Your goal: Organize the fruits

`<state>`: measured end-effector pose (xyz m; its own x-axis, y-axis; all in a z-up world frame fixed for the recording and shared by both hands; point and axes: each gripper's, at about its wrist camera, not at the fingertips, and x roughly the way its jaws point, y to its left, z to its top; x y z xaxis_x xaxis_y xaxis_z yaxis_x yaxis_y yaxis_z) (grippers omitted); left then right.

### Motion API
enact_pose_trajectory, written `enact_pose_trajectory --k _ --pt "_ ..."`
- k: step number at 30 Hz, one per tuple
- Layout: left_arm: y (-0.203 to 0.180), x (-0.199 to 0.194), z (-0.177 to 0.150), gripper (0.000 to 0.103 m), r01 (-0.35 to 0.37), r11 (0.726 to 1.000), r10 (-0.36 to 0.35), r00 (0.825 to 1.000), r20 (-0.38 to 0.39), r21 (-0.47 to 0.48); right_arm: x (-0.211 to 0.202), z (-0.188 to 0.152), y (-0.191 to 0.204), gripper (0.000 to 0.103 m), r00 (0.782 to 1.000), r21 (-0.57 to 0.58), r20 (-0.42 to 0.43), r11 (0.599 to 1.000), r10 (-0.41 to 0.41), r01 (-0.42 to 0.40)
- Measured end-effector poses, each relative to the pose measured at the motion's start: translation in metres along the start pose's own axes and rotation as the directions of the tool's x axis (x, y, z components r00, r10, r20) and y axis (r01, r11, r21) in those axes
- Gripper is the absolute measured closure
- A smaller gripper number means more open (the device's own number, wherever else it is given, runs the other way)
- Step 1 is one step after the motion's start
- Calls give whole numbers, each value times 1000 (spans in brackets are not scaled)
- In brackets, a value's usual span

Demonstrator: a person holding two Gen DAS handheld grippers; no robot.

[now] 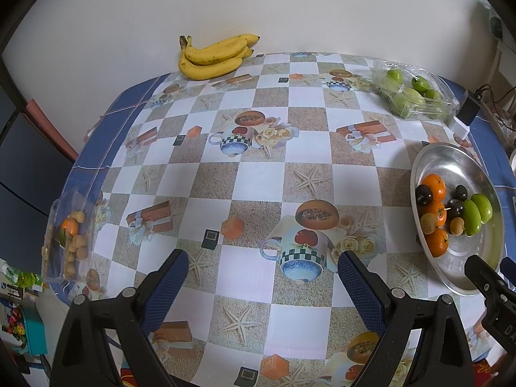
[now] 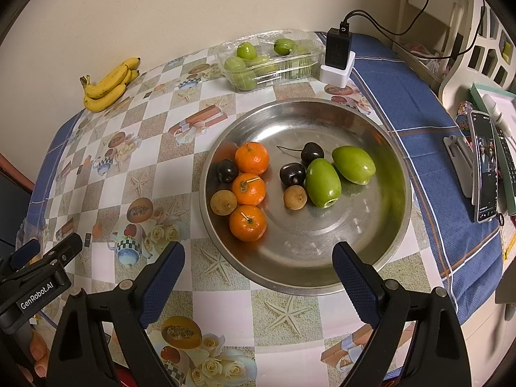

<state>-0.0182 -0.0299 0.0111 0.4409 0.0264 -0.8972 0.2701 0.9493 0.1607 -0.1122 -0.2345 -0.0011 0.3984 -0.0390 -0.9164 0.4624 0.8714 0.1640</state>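
A round metal tray holds three oranges, two green fruits, dark cherries and small brown longans. My right gripper hovers open over the tray's near rim, nothing between its fingers. My left gripper hangs open above the patterned tablecloth, left of the tray, also holding nothing. A banana bunch lies at the far edge. A clear box of green fruits stands at the back. Another clear box with longans and an orange sits at the left edge.
A black charger in a white stand sits behind the tray with cables trailing. A phone on a stand and boxes lie off the table's right side. A wall runs behind the table. Part of a hand shows at the lower left.
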Motion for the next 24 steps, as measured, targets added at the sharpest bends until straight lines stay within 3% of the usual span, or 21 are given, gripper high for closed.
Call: enact_pose_trajectory --k 24 --pt "2 3 -1 7 -3 1000 2 1000 -10 -7 2 -1 0 10 1000 -3 -7 1000 0 0"
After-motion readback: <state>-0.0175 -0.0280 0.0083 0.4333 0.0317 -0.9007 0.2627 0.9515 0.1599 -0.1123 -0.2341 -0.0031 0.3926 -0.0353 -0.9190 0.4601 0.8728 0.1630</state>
